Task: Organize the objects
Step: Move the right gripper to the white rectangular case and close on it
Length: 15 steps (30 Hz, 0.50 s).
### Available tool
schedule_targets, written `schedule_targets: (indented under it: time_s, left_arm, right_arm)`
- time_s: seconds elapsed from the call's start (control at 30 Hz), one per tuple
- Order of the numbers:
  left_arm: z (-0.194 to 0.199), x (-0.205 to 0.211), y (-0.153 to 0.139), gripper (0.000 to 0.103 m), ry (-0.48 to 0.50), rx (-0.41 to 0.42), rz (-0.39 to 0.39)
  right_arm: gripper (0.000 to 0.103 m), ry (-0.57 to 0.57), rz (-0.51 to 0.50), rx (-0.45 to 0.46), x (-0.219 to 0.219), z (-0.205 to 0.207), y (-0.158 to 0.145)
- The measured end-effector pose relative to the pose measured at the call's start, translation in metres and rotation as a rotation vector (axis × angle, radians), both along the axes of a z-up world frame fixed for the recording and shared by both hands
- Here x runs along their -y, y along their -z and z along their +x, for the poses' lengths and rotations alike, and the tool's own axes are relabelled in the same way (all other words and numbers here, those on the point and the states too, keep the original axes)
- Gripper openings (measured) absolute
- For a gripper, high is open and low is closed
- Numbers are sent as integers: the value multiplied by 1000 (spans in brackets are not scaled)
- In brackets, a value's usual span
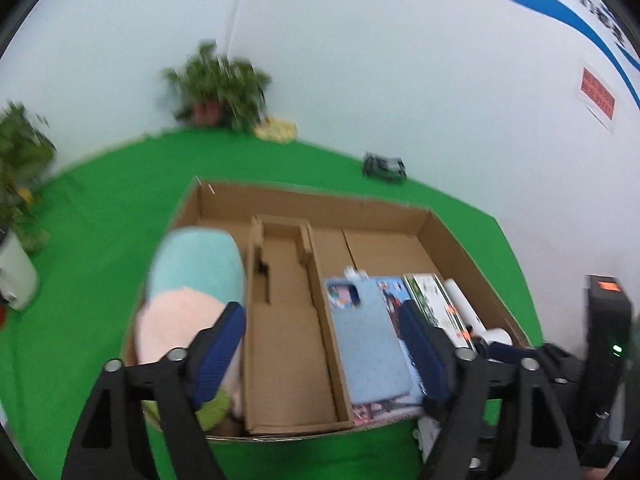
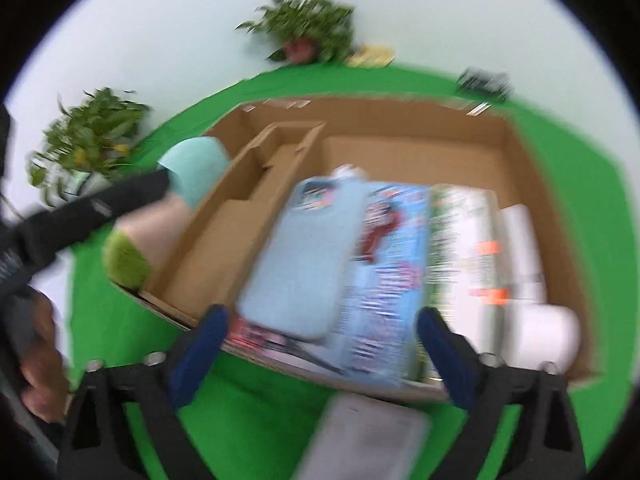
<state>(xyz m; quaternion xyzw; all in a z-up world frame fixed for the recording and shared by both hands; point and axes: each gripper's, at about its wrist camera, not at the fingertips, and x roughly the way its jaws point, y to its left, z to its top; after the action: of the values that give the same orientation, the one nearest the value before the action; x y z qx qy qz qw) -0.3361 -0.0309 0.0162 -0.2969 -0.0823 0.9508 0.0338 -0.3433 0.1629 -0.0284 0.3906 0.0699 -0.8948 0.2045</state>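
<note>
A shallow cardboard box [image 1: 472, 256] [image 2: 532, 168] with inner dividers lies on green cloth. Its left compartment holds a pastel plush roll [image 1: 192, 292] [image 2: 192, 168]. Its right part holds a light blue phone case [image 1: 368, 340] [image 2: 304, 256] on a colourful booklet [image 2: 388, 280], a green-and-white booklet [image 1: 436, 304] [image 2: 460, 240] and white tubes [image 1: 460, 300] [image 2: 524, 240]. My left gripper [image 1: 324, 348] is open and empty over the box's near edge. My right gripper [image 2: 324, 356] is open and empty, blurred, over the same edge. A grey flat object [image 2: 368, 440] lies below it.
Two potted plants [image 1: 220, 88] [image 2: 92, 136] stand by the white wall at the back and left. A small dark device [image 1: 384, 168] [image 2: 484, 80] lies behind the box. A black unit with a green light [image 1: 608, 340] stands at the right. A white container [image 1: 16, 276] is at far left.
</note>
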Motion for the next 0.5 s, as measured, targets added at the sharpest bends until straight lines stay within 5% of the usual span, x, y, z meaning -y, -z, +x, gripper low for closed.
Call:
schedule_targets:
  time_s: [0.07,0.23,0.5]
  left_arm:
    - [24,-8,-13,103,-27,-102,-31]
    - [62,-32,-26,103,14,-174,-31]
    - [73,-57,-23,103,94,-91,33]
  right_arm:
    - [102,46,40,-90,-12,20,-9]
    - [102,111,48,-135,-40,49,-15]
    - [102,99,12,-98,-63,83,-6]
